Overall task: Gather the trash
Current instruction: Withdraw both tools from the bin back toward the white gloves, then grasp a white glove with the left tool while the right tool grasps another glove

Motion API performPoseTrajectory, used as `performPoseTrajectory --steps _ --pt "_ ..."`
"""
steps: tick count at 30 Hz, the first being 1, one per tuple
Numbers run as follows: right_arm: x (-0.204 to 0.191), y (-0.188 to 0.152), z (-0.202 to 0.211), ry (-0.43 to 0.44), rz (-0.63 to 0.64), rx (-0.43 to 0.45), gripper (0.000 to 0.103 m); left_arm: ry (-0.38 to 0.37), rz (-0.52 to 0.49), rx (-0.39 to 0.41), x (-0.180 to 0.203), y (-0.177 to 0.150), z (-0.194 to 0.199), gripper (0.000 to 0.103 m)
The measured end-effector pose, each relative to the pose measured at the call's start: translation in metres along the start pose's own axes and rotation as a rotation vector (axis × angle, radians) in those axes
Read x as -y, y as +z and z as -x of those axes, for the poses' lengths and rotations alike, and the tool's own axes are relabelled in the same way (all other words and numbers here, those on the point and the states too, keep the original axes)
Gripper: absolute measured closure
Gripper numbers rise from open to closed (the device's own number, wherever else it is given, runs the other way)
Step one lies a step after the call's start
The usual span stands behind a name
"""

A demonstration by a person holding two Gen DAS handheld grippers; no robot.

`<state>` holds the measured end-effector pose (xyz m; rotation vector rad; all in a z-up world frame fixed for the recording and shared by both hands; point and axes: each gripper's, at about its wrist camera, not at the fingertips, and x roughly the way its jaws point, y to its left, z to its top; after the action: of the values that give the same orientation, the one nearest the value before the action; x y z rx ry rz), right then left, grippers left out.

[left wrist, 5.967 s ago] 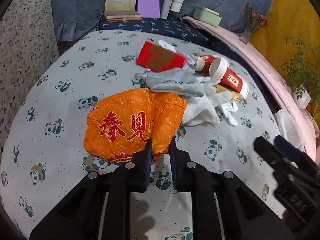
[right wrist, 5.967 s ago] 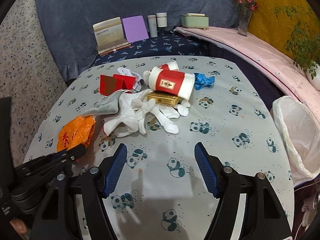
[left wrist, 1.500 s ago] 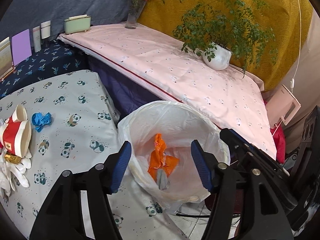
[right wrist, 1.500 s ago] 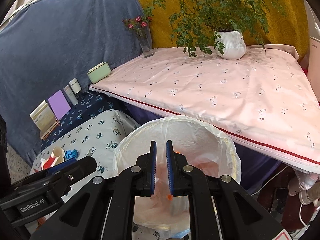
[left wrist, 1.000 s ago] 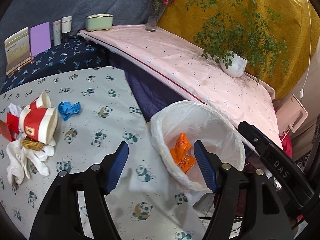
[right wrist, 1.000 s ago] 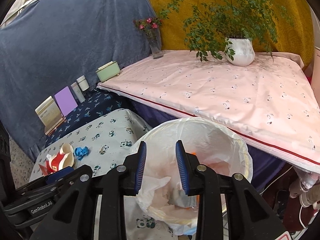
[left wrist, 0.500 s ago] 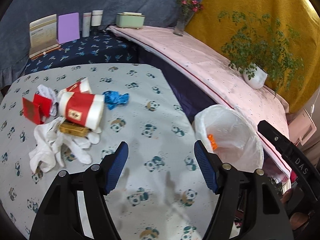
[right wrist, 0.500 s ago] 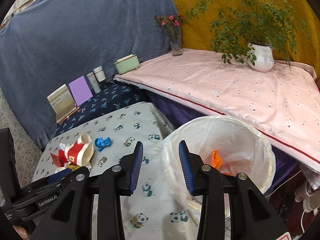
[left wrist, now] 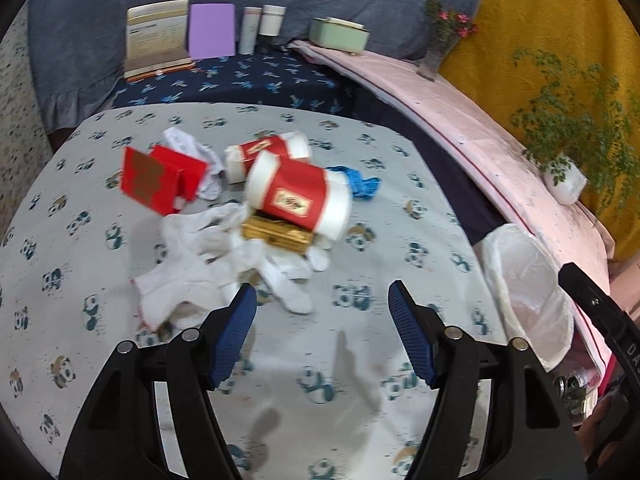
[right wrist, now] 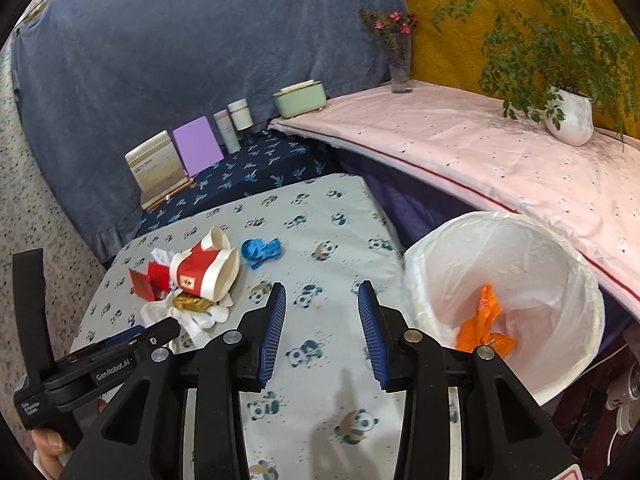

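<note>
A trash pile lies on the panda-print table [left wrist: 80, 240]: a red-and-white paper cup [left wrist: 298, 200], a second cup [left wrist: 264, 152] behind it, a gold box [left wrist: 276, 236], white gloves [left wrist: 200, 252], a red packet [left wrist: 156, 178] and a blue crumpled scrap [left wrist: 362, 184]. My left gripper [left wrist: 320, 292] hangs open and empty just in front of the gloves. My right gripper [right wrist: 321, 292] is open and empty over the table's right side, beside the white-lined bin [right wrist: 500, 220]. An orange bag [right wrist: 484, 320] lies inside the bin.
A dark blue shelf behind the table holds a card stand [left wrist: 156, 36], a purple card [left wrist: 212, 30], two bottles [left wrist: 262, 24] and a green box [left wrist: 340, 34]. A pink-covered bench [right wrist: 480, 152] with a vase and a potted plant [right wrist: 568, 116] runs along the right.
Both views have swung left from the bin to the table. The left gripper now faces the trash pile up close. The right jaws stand a little wider than a second ago.
</note>
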<state>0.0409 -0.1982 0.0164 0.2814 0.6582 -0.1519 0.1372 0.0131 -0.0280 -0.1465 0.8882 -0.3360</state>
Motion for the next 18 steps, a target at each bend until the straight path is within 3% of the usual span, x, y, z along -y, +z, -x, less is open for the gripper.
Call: performPoseTrajectory --steps 18 --pt "-0.074 -0.029 -0.052 0.07 0.088 -0.124 0.066 0.064 0.089 -0.039 -0.076 -0.002 -0.021 0.039"
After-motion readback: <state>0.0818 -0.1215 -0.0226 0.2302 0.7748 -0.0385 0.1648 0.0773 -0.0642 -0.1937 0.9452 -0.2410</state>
